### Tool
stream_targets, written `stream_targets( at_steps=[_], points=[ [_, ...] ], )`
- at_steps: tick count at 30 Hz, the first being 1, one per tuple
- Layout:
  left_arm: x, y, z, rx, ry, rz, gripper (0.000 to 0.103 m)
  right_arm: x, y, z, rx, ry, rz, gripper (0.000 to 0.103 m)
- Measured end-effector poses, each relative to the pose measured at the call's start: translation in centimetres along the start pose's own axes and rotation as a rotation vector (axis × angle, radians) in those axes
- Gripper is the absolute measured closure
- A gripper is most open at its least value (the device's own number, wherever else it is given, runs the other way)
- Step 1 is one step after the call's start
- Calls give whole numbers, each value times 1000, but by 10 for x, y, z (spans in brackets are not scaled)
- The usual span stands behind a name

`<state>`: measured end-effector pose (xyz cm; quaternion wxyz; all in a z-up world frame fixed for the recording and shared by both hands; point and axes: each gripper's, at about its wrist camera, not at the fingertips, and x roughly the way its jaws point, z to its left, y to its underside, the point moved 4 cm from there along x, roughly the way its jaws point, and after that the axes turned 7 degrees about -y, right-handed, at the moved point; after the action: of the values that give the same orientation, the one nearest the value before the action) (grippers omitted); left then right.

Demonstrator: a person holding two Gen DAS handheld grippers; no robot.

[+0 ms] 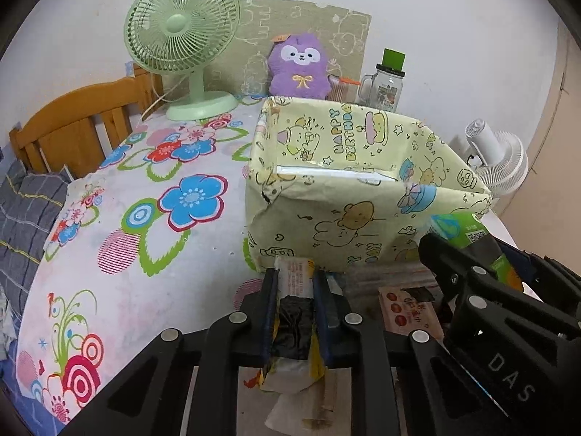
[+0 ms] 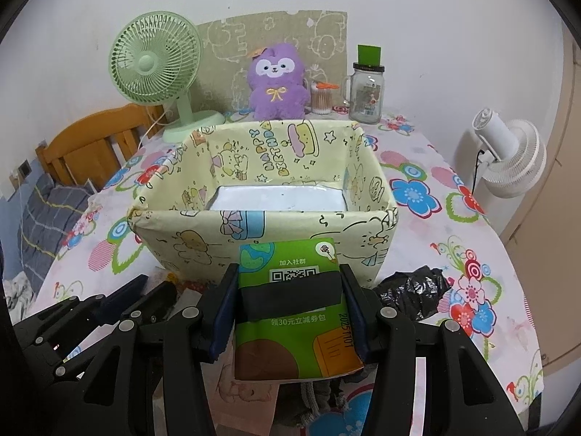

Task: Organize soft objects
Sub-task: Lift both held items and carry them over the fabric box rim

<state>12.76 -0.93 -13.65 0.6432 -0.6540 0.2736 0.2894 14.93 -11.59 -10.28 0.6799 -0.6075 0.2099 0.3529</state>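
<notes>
Right now a table [image 2: 472,225] with a flowery cloth fills most of both views. On it stands a big yellow box [image 2: 261,189] with cartoon bears and an open top. Its floor is white.

Behind the box, by the wall, a green fan [image 2: 156,72] stands on the left. A purple plush [image 2: 277,83] sits in the middle, in front of a drawn-on board [image 1: 308,40]. A glass jar [image 2: 366,91] with a green lid is on the right. A small pot of sticks [image 2: 321,100] is between the plush and the jar. A white fan [image 2: 508,160] stands past the table's right side. A wooden chair [image 1: 72,127] is at the far left.

The right gripper [image 2: 290,290] is squeezed onto a green packet [image 2: 294,309] with a black band. It holds the packet just in front of the box's near wall. A crumpled black bag [image 2: 414,290] lies on the cloth to its right.

The left gripper [image 1: 296,305] is squeezed onto a thin yellow and white packet [image 1: 294,279] with a black band too. It is close to the box's near left corner. A red and white packet [image 1: 406,312] lies on the table between the two grippers.
</notes>
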Motion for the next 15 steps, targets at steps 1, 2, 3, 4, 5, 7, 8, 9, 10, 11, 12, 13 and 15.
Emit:
stream_targets(
  at_steps=[1, 2, 3, 4, 5, 7, 8, 9, 10, 11, 12, 13, 15],
  points=[
    [-2, -1, -1, 0, 1, -2, 86, -2, -1, 0, 1, -1, -5, 47],
    [-4, -2, -1, 1, 0, -7, 86, -4, -2, 0, 1, 0, -9, 47],
    [-6, -3, -2, 2, -1, -12, 86, -7, -2, -1, 2, 1, -13, 47],
    [-8, -3, -3, 3, 0, -16, 86, -10, -4, -1, 3, 1, -17, 47],
    [-11, -5, -4, 6, 1, -22, 86, -12, -5, -1, 3, 1, -21, 47],
    [-16, -8, -6, 10, 2, -33, 86, -18, -7, -2, 4, 3, -34, 47],
    [-20, -9, -7, 14, 2, -42, 86, -21, -9, -2, 5, 2, -41, 47],
    [-23, -11, -9, 19, 2, -49, 86, -23, -10, -2, 5, 1, -44, 47],
    [-26, -12, -10, 23, 3, -55, 86, -26, -12, -2, 5, -3, -49, 47],
    [-31, -13, -12, 29, 2, -67, 86, -29, -14, -1, 4, -6, -54, 47],
    [-34, -15, -14, 36, 3, -72, 86, -32, -15, -1, 2, -5, -61, 47],
    [-37, -16, -16, 45, 4, -79, 86, -35, -16, -1, 0, -2, -65, 47],
    [-42, -19, -18, 53, 8, -87, 86, -41, -19, 0, -4, -1, -75, 47]
  ],
)
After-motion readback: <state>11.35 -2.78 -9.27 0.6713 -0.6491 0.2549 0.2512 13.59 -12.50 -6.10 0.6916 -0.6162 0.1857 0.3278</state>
